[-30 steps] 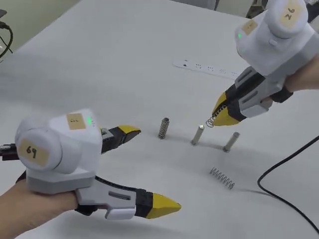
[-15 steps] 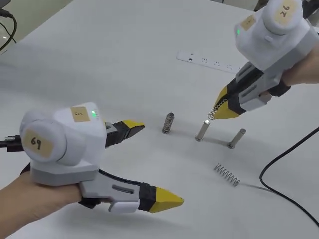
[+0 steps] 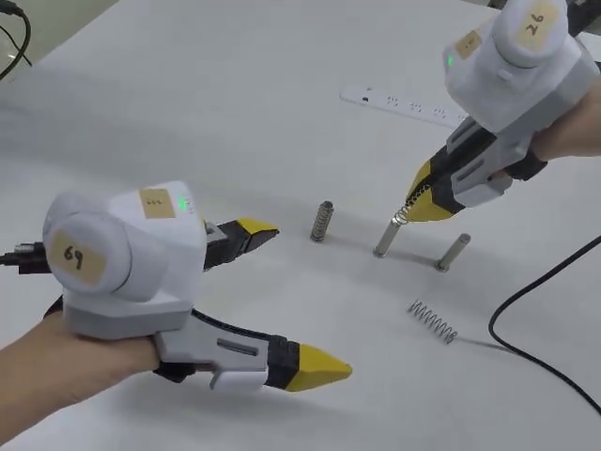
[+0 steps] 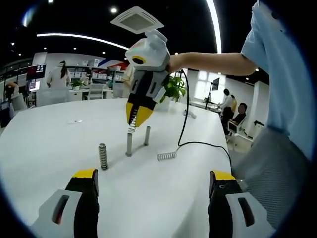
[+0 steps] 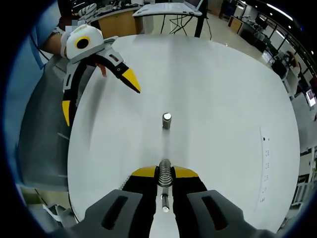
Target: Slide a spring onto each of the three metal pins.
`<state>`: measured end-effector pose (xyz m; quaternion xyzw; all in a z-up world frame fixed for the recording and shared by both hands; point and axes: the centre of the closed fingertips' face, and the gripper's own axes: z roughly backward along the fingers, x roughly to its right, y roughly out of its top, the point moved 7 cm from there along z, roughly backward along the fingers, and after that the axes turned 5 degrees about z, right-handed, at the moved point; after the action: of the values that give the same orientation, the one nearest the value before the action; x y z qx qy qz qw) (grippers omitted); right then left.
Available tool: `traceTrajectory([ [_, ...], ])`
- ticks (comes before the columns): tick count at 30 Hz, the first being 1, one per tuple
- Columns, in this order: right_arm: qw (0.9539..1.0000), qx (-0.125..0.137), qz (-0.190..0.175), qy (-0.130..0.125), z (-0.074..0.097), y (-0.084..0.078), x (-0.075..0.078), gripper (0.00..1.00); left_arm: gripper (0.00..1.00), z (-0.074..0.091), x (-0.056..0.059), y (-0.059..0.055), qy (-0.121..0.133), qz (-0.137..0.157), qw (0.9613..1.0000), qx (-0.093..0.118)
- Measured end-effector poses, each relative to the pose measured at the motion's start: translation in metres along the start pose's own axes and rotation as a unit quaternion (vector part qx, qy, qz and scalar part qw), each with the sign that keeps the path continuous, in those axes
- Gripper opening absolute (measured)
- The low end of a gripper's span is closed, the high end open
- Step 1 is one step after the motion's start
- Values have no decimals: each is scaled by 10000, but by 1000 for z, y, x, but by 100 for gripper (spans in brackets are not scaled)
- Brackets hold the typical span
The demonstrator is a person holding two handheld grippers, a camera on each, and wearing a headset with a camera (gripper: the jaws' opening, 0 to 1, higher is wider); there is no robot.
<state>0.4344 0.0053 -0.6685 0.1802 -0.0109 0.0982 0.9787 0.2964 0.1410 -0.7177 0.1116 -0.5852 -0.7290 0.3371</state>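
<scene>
The right gripper (image 3: 413,209) is clamped on a spring (image 3: 402,217) at the top of the middle pin (image 3: 385,240). The left gripper (image 3: 305,301) hovers nearby, jaws wide apart. A second spring (image 3: 322,221) sleeves the neighbouring pin (image 5: 167,117), and a third spring (image 3: 432,320) lies on the table (image 3: 235,113).

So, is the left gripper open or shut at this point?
Open. The left gripper has its jaws spread wide apart in its own view, gripping nothing.

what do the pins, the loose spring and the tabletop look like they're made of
Pins: likely steel, smooth grey cylinders with a dull sheen. Loose spring: thin silvery wire coil, probably steel. Tabletop: matte white, evenly coloured; laminate or painted board, cannot tell which.
</scene>
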Motion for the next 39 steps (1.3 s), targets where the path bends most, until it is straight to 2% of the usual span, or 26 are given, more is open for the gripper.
traceTrajectory([
  [7, 10000, 11, 12, -14, -2, 0, 3, 8, 90, 0, 0, 0, 6, 27, 10000, -6],
  [14, 10000, -17, -12, 77, -7, 0, 6, 8, 90, -1, 0, -1, -3, 38, 10000, -26],
  [22, 9998, -100, -1, 154, -13, -4, 6, 8, 89, -2, -1, -2, 2, 72, 10000, -35],
  [24, 9999, -129, 57, 100, -16, -5, 7, 8, 89, -2, -1, -2, 12, 71, 10000, -33],
  [39, 9991, -297, 111, 266, -30, -6, 9, 8, 89, -2, -3, -2, 43, 106, 9999, -44],
])
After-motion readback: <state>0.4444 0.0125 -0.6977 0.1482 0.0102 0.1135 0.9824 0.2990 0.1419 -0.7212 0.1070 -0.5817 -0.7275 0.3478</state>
